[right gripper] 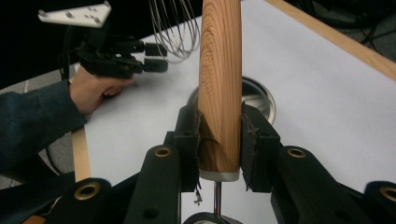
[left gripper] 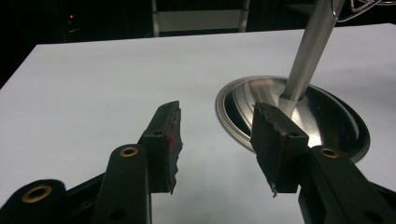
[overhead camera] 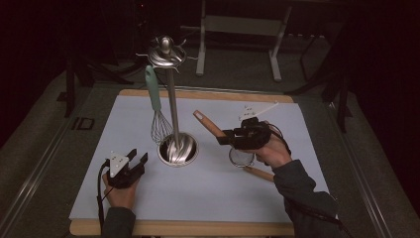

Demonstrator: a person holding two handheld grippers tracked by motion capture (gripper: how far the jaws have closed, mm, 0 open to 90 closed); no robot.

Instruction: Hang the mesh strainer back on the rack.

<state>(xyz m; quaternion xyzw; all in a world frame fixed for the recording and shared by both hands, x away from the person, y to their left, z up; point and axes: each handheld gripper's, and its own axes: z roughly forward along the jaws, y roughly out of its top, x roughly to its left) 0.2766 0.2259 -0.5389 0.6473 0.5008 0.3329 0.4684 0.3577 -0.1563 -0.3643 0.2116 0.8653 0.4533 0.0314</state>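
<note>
A steel utensil stand rises from a round base at the middle of the white mat. A whisk with a pale green handle hangs from its hooked top. My right gripper is shut on the light wooden handle of a utensil that slants up to the left; a round metal ring shows under the hand. In the right gripper view both pads press the handle near its metal collar. My left gripper rests open on the mat left of the base, nothing between its fingertips.
Another wooden handle lies on the mat just below my right hand, partly hidden by it. The mat sits on a wooden board. A metal frame stands in the dark behind the table.
</note>
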